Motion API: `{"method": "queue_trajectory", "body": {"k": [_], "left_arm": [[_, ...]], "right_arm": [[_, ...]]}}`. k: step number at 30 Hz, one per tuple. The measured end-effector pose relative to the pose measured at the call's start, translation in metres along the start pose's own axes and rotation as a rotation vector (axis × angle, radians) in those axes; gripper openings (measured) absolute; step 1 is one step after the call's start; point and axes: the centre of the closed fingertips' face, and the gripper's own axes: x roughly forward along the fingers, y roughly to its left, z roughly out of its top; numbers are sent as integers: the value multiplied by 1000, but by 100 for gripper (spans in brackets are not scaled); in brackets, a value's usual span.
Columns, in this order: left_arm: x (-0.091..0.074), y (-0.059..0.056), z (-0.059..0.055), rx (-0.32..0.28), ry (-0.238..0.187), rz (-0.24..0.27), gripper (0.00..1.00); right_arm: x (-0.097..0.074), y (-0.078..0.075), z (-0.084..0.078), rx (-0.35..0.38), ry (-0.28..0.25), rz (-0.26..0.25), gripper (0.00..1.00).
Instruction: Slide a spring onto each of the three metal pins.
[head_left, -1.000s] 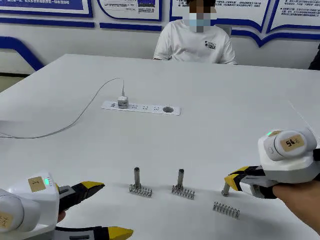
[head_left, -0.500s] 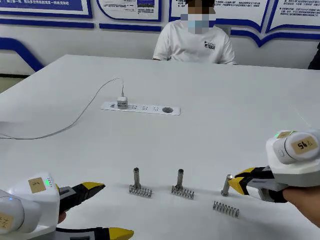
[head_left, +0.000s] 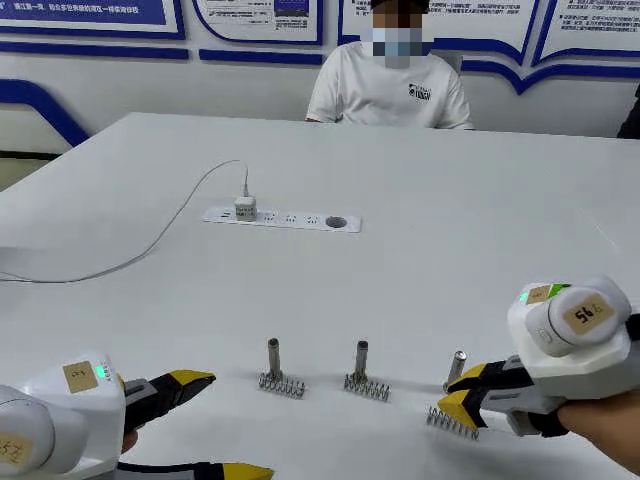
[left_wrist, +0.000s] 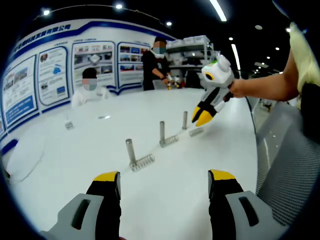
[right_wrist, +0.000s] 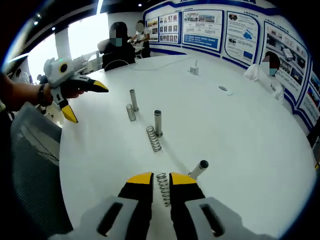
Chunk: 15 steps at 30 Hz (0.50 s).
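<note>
All three pins (head_left: 361, 357) stand bare: beside the rightmost pin (right_wrist: 198, 169) the right gripper (right_wrist: 160, 178) straddles a lying spring (right_wrist: 163, 191), claw narrow, pinching or not I cannot tell; the left gripper (left_wrist: 164, 176) gapes wide, empty.

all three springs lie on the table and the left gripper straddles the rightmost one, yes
No: the right gripper straddles that spring, as the right gripper view shows. All three springs do lie on the table.
</note>
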Motion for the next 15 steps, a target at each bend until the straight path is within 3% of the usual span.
{"method": "queue_trajectory", "body": {"k": [15], "left_arm": [[0,-2,-3,-6,7,-1,72]], "right_arm": [[20,-1,-8,-128,143,32,14]]}}
